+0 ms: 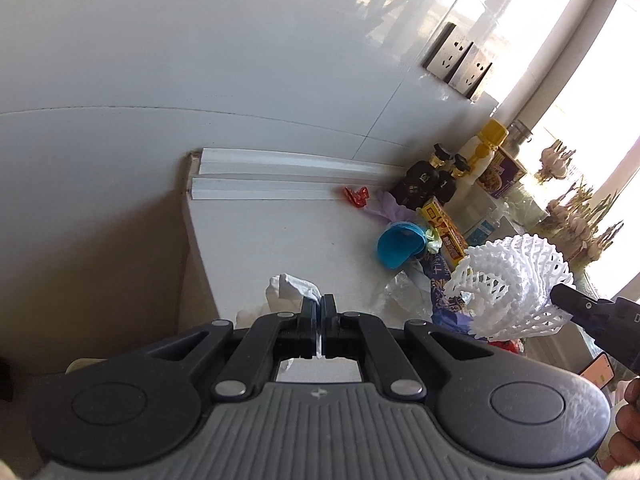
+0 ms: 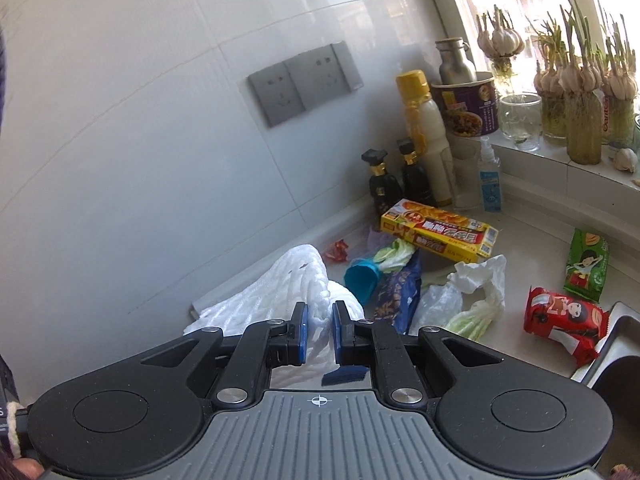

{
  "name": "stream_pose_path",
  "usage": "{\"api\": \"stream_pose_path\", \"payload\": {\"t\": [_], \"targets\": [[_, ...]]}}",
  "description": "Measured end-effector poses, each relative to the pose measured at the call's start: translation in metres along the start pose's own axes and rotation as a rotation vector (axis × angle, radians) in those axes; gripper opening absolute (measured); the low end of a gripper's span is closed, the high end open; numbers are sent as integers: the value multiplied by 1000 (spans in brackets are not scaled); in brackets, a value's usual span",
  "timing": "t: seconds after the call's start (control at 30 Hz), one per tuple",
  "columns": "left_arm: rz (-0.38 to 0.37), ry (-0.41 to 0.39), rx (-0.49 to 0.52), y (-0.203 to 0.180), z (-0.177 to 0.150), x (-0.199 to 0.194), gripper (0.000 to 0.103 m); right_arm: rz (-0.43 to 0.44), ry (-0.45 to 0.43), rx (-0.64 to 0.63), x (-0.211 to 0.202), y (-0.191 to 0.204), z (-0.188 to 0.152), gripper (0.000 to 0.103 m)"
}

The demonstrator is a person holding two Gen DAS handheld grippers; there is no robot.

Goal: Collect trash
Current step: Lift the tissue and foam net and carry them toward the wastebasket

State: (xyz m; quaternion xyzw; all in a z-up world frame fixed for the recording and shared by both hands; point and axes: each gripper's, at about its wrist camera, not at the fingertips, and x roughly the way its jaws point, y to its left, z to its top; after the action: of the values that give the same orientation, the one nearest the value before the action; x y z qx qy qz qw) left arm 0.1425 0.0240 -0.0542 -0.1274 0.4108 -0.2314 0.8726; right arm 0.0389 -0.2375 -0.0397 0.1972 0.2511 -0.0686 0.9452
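My right gripper [image 2: 319, 312] is shut on a white foam fruit net [image 2: 280, 288] and holds it above the counter; the net [image 1: 516, 284] and the right gripper's tip [image 1: 560, 296] also show in the left wrist view. My left gripper [image 1: 319, 304] is shut on the thin edge of a white plastic bag [image 1: 290, 288] near the counter's left end. Trash lies on the counter: a blue cup [image 2: 360, 278], a yellow box [image 2: 438, 230], a dark blue wrapper [image 2: 400, 292], a red wrapper scrap [image 2: 336, 250], crumpled plastic with cabbage leaves [image 2: 468, 296], a red snack packet [image 2: 564, 318] and a green packet [image 2: 586, 264].
Dark sauce bottles [image 2: 400, 180], a yellow-capped bottle [image 2: 424, 132] and a spray bottle [image 2: 489, 176] stand in the corner. Jars of sprouting garlic [image 2: 580, 92] line the windowsill. A steel sink [image 2: 616, 352] is at the right. The counter ends at the left [image 1: 192, 240].
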Motion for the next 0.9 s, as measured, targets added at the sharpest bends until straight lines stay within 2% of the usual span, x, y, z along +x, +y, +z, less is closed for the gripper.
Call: {"api": "stream_pose_path", "payload": {"t": [0.43,0.9], "targets": [[71,-18,-55,37,-21,-29,2,71,87,-99,7,45,-31,12],[157,-5,-160,87,-49,-45,2,128,211,-202,37,89,-70,12]]}}
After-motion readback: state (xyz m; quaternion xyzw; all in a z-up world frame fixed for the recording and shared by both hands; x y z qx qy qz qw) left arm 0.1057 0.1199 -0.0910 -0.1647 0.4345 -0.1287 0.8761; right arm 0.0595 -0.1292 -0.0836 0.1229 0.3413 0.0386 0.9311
